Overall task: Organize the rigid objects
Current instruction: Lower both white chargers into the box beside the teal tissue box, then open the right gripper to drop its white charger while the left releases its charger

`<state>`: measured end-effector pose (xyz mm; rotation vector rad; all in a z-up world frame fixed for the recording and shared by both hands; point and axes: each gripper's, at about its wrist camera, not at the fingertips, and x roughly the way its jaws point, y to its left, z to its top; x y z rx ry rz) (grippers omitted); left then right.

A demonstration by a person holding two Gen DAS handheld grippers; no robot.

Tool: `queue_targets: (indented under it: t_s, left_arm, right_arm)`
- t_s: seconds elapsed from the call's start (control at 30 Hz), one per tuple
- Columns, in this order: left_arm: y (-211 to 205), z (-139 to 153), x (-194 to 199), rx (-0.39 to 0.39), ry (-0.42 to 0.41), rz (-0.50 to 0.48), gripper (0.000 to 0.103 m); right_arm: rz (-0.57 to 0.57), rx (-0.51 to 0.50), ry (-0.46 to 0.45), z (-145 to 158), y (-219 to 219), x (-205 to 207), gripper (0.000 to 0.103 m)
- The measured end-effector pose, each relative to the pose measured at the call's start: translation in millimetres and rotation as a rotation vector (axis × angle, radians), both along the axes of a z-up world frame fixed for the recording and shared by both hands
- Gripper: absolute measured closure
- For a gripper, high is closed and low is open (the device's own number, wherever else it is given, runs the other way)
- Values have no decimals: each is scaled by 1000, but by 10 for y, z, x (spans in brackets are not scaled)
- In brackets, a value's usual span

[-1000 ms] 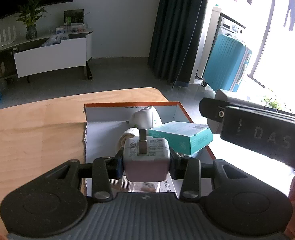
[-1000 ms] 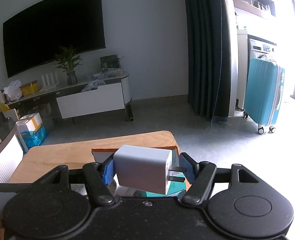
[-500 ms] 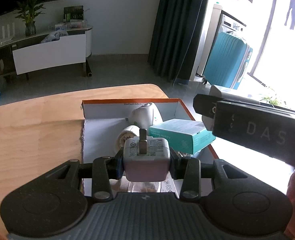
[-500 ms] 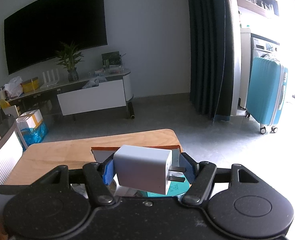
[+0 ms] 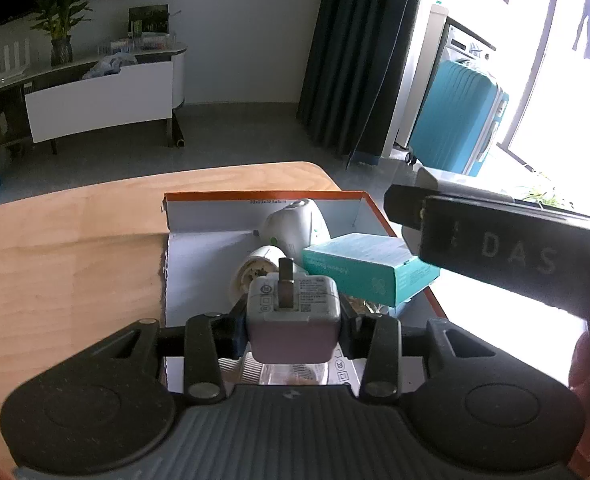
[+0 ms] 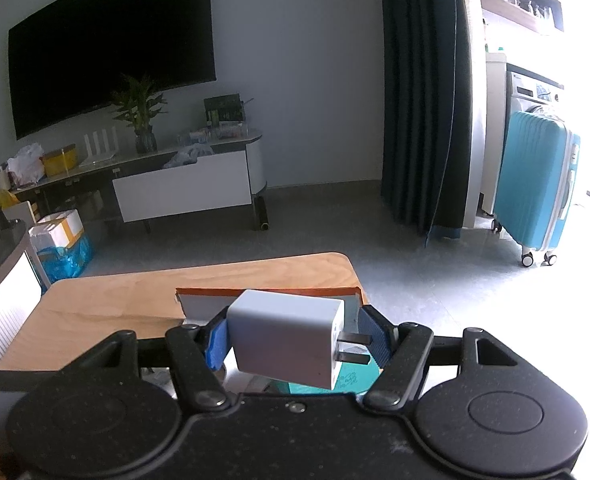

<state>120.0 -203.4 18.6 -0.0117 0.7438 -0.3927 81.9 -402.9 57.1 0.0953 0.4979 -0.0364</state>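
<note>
In the left wrist view my left gripper [image 5: 293, 318] is shut on a white charger plug [image 5: 291, 340], prongs pointing up and away, above the near end of an orange-rimmed cardboard box [image 5: 255, 196]. Inside the box lie a teal carton [image 5: 367, 264], a rounded white device [image 5: 295, 224] and a white ribbed cylinder [image 5: 255, 270]. In the right wrist view my right gripper [image 6: 299, 340] is shut on a second white charger [image 6: 283, 336], held sideways with its prongs against the right blue pad [image 6: 377, 338], over the same box [image 6: 263, 292].
The box sits on a wooden table [image 5: 75, 248] near its rounded far corner. The right gripper's black body [image 5: 495, 248] hangs over the box's right side. Beyond the table are a grey floor, a white TV cabinet [image 6: 183, 188] and a turquoise suitcase [image 6: 535, 180].
</note>
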Motion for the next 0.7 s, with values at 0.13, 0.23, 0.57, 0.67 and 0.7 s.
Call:
queue_targets:
  t_s: [0.13,0.23,0.57,0.67,0.7]
  left_arm:
    - [9,-15,23,-2,4,1,61]
    - [11,-29,35,-2,11,6,61]
    - [1,-72,65,1,23,16,61]
    - [-4,-87,63,-2,29,14,61]
    - [-7,-88,60,-2,29,12,61]
  right_arm:
    - [9,1,15,-51,1,107,23]
    - [33,1,27,-107,-17,211,23]
    - [22,15,-25,-106,-129,199,23]
    - [2,12,-51,-56,-179,58,23]
    - [-2,11,-59,-40,-194,5,23]
